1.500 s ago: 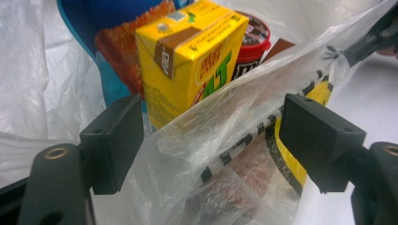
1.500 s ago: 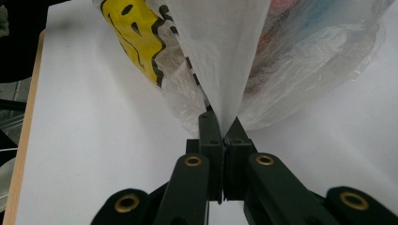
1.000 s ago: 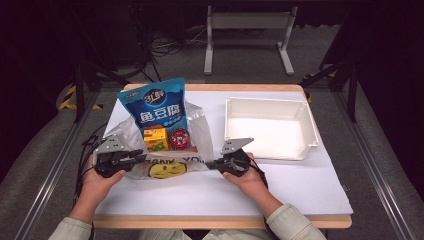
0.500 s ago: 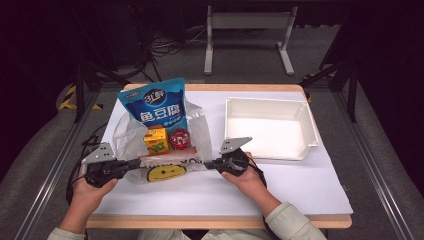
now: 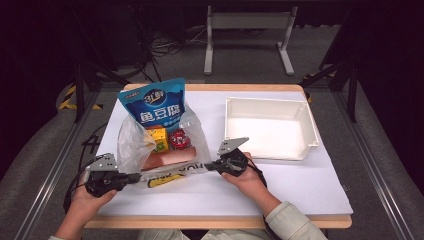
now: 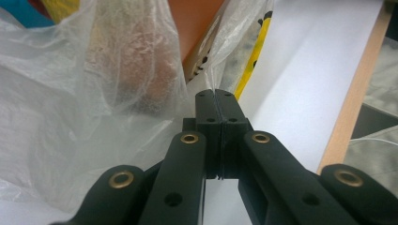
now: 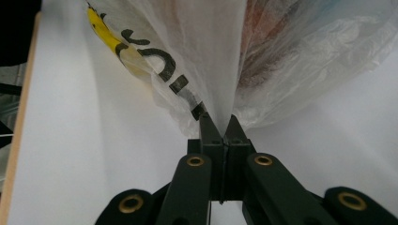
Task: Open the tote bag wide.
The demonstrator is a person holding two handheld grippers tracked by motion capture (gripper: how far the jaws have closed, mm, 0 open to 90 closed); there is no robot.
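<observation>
The bag [image 5: 155,150] lies on the white sheet [image 5: 280,190] left of the tray [image 5: 267,127], its clear plastic slumped open toward me, and everything else I place from it. My left gripper [image 5: 134,176] is clamped on the bag's near left edge; in the left gripper view [image 6: 217,101] the jaws stand pressed together with a thin fold of film pinched between them, and they have just been closing onto it. My right gripper [image 5: 210,166] is clenched on the bag's near right edge, and in the right gripper view [image 7: 219,125] the plastic rises straight out of the closed tips, with black letters and a yellow mark printed on the film just beside them. Inside the bag, a blue pouch [image 5: 154,106] stands tilted at the far end, sticking out past the plastic. Nearer me from it sit a yellow box [image 5: 159,136] and a red round thing [image 5: 178,139], side by side. A long brown pack [image 5: 167,157] lies across the bag in front of those two. The tray stands well apart from the bag on its right, just beyond my right hand [image 5: 247,177].
</observation>
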